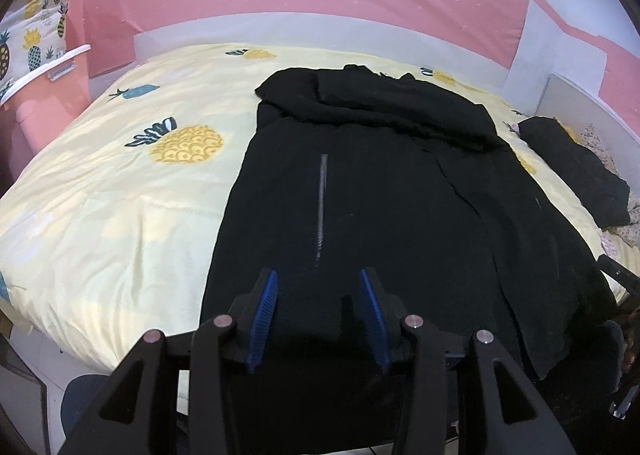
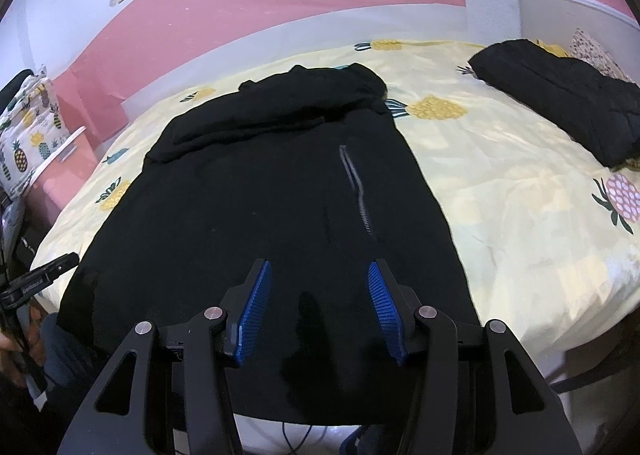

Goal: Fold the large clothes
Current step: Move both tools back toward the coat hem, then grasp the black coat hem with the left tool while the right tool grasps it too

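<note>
A large black garment (image 1: 360, 195) (image 2: 260, 195) lies spread flat on the bed, with its top part folded down across the far end. A grey zipper (image 1: 322, 203) (image 2: 356, 191) runs along it. My left gripper (image 1: 318, 275) hovers over the near hem on the garment's left part, its jaws apart and no cloth pinched between the blue pads (image 1: 264, 315). My right gripper (image 2: 319, 264) hangs over the near hem on the right part, its jaws also apart with only flat cloth below the pads (image 2: 384, 307). The hem drapes over the bed's near edge.
The yellow pineapple bedcover (image 1: 120, 195) (image 2: 520, 195) shows bare on both sides of the garment. A second black garment (image 1: 572, 163) (image 2: 560, 95) lies folded at the far right by a white board (image 2: 580, 15). A pink bin (image 1: 52, 95) stands at the left, against the pink wall.
</note>
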